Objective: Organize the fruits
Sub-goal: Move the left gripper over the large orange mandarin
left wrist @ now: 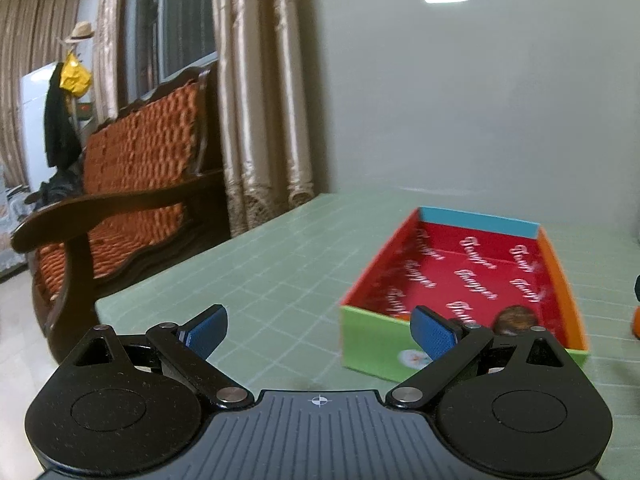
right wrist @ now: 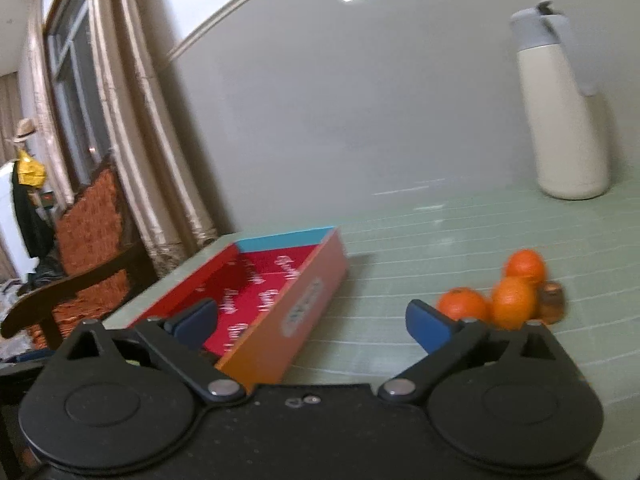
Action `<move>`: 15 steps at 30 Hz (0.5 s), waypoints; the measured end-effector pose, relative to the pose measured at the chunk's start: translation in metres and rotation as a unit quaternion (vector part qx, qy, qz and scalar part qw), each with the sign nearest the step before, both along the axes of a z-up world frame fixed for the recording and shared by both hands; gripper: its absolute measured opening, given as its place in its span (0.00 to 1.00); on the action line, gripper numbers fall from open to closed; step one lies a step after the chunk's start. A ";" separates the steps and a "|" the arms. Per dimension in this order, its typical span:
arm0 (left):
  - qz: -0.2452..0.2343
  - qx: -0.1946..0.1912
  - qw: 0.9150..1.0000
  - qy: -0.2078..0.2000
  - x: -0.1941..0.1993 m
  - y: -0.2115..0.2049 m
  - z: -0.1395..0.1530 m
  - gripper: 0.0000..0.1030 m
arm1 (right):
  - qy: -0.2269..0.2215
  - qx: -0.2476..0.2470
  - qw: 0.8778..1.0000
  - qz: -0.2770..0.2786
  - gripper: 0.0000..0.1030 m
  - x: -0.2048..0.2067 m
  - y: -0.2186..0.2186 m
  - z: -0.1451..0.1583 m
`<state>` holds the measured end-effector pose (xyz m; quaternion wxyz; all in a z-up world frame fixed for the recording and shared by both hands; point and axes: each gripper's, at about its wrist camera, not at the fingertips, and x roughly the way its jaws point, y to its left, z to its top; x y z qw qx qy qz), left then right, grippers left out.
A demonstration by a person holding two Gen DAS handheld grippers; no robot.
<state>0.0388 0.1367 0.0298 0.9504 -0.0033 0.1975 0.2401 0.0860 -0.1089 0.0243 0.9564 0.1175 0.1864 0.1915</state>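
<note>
Three round orange fruits sit clustered on my green gridded tablecloth, right of the shallow red-lined cardboard box holding one dark brown fruit. My left gripper and right gripper both gape empty, tilted slightly downward. A cream flask stands beyond.

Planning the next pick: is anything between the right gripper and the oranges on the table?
Nothing visible. The right gripper is open and empty; only bare green table lies between it and the three oranges. A brown round item sits just behind them, the box off to their left.
</note>
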 end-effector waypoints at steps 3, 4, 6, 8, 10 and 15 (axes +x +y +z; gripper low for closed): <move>-0.015 -0.001 1.000 -0.005 0.003 -0.014 0.002 0.95 | 0.004 -0.021 0.999 -0.038 0.99 -0.001 -0.012 -0.001; -0.021 -0.001 1.000 -0.007 0.004 -0.019 0.003 0.95 | 0.005 -0.029 0.998 -0.053 0.99 -0.002 -0.017 -0.001; -0.036 -0.003 0.999 -0.012 0.006 -0.030 0.004 0.95 | 0.010 -0.035 0.996 -0.080 0.99 -0.003 -0.030 -0.001; -0.054 -0.002 0.998 -0.016 0.009 -0.043 0.005 0.95 | 0.016 -0.031 0.994 -0.103 0.99 -0.004 -0.046 -0.002; -0.075 0.004 0.997 -0.023 0.010 -0.058 0.006 0.95 | 0.021 -0.026 0.991 -0.129 0.99 -0.007 -0.063 -0.003; -0.137 0.027 0.990 -0.034 0.011 -0.097 0.007 0.95 | 0.023 -0.016 0.981 -0.192 0.99 -0.017 -0.105 -0.006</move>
